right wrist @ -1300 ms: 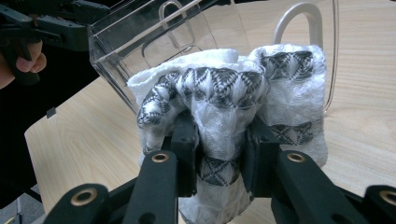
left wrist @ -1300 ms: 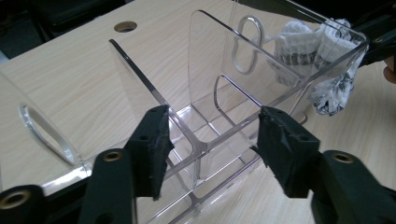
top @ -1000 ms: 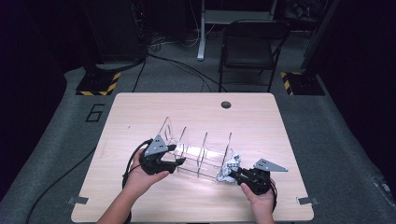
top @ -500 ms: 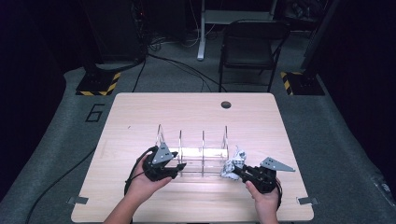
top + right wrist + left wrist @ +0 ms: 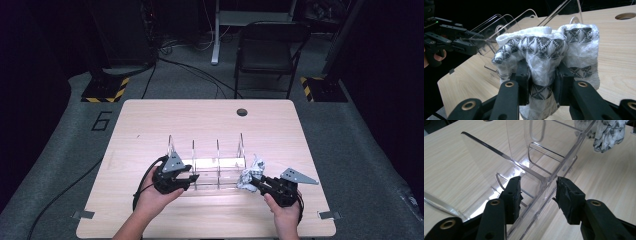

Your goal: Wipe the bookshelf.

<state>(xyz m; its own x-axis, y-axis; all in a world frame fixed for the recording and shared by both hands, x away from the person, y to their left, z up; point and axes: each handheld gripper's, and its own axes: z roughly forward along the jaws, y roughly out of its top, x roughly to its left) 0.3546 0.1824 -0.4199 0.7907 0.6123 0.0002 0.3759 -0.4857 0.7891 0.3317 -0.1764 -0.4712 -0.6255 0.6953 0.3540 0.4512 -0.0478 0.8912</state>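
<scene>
A clear acrylic rack [image 5: 210, 167] with several upright dividers stands on the wooden table. My left gripper [image 5: 192, 177] sits at its left end. In the left gripper view the jaws [image 5: 537, 192] straddle the rack's front corner rail [image 5: 544, 178]; they have just been closing, and a gap still shows on both sides of the rail. My right gripper [image 5: 252, 182] is at the rack's right end, shut on a rolled white cloth with a black pattern [image 5: 250, 172]. In the right gripper view the cloth [image 5: 541, 47] bulges above the pads, with the rack and the left gripper [image 5: 449, 37] behind it.
The table [image 5: 150, 125] has a round cable hole [image 5: 242, 112] near its far edge. Beyond it on the floor stand a black chair [image 5: 265, 55], two black bases with yellow stripes [image 5: 105, 90], and loose cables.
The rack stood slanted a second ago and now stands level on the table. The left gripper's jaws have narrowed around the rack's corner. The right gripper keeps its hold on the cloth.
</scene>
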